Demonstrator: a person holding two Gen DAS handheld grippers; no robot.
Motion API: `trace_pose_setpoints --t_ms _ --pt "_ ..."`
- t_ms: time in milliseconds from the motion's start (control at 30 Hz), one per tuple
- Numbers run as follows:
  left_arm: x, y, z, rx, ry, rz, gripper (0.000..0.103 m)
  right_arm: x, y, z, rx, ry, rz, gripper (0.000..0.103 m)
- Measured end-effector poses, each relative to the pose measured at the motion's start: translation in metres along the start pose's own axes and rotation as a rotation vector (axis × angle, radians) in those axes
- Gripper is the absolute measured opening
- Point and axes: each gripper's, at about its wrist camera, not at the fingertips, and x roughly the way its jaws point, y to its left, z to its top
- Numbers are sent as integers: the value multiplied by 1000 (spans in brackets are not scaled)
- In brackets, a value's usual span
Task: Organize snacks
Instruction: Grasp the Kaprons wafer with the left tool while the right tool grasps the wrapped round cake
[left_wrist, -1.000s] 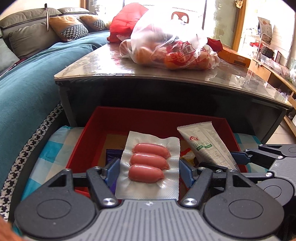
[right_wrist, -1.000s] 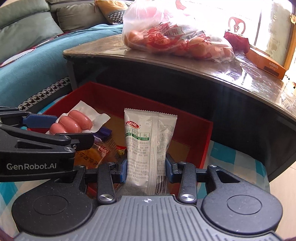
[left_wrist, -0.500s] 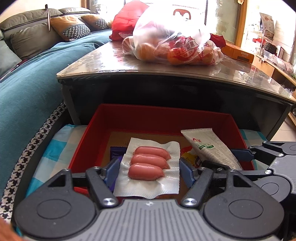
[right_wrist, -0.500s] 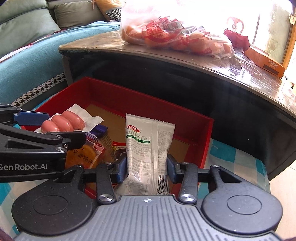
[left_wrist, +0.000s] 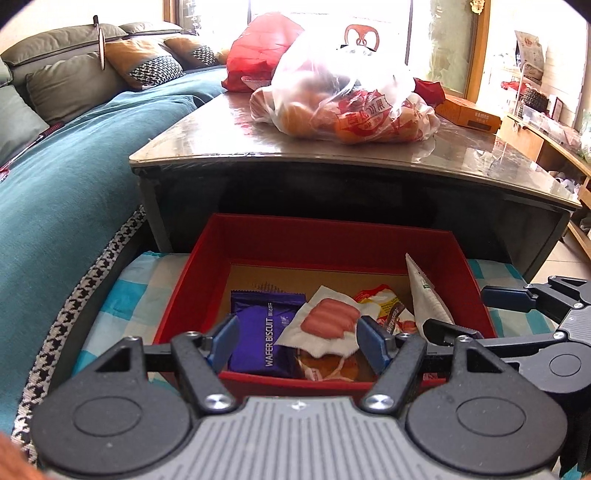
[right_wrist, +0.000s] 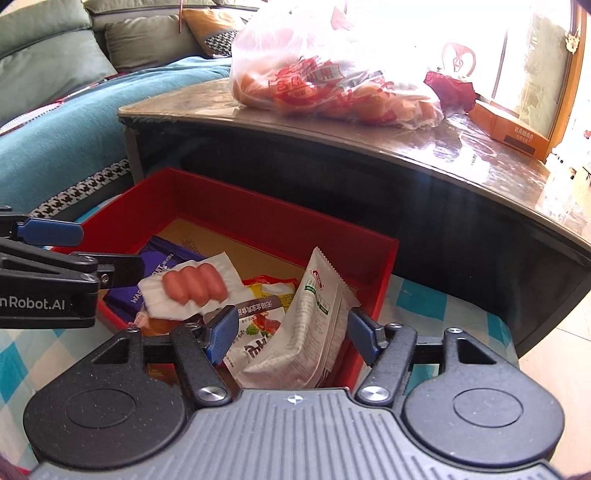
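Note:
A red box (left_wrist: 325, 236) (right_wrist: 280, 218) sits on a checked cloth below the coffee table. Inside lie a purple wafer biscuit pack (left_wrist: 266, 328) (right_wrist: 162, 262), a sausage pack (left_wrist: 328, 321) (right_wrist: 194, 286), an orange-red snack pack (left_wrist: 384, 302) (right_wrist: 258, 317) and a white-green packet (left_wrist: 424, 302) (right_wrist: 314, 321) leaning on the right wall. My left gripper (left_wrist: 297, 341) is open above the sausage pack at the box's near edge. My right gripper (right_wrist: 291, 332) is open, with the white-green packet loose between its fingers.
A clear bag of snacks (left_wrist: 347, 99) (right_wrist: 332, 74), a red bag (left_wrist: 258, 51) and an orange carton (left_wrist: 469, 114) (right_wrist: 513, 125) lie on the glass table top (left_wrist: 207, 133). A teal sofa (left_wrist: 66, 155) runs along the left. The left gripper shows in the right wrist view (right_wrist: 55, 258).
Both grippers opened. The sausage pack dropped from the left gripper onto the snacks in the box. The white-green packet dropped from the right gripper and now leans in the box.

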Motion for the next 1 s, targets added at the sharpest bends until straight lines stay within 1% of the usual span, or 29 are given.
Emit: trace_pose_setpoints --t_ms 167,333,433,533,633,767,833,933,967,1000 --pt "-16 -1 -17 20 27 -15 97 -22 -1 -8 -10 0 22 72" --pt "-25 2 -43 50 104 -60 97 -37 -1 -23 -13 33 45 73" --pt "-21 4 -56 97 160 -81 97 -46 0 -35 -17 57 47 73" --pt "-12 9 -70 132 219 -121 97 -54 -2 -46 4 91 86 73" --pt "1 12 -78 159 275 -119 97 -58 -2 -55 7 121 107 73" --pt "12 8 -85 207 313 -144 97 -55 -4 -59 -10 146 98 73" --pt "17 1 -88 246 327 -151 102 -53 -13 -56 1 152 91 75" --pt "24 -9 -95 306 336 -114 103 -48 -29 -55 26 160 62 75" --pt "23 -9 -94 302 333 -113 103 -45 -34 -55 29 176 57 75" --pt "22 -9 -94 291 335 -115 100 -40 -39 -56 37 193 54 75"
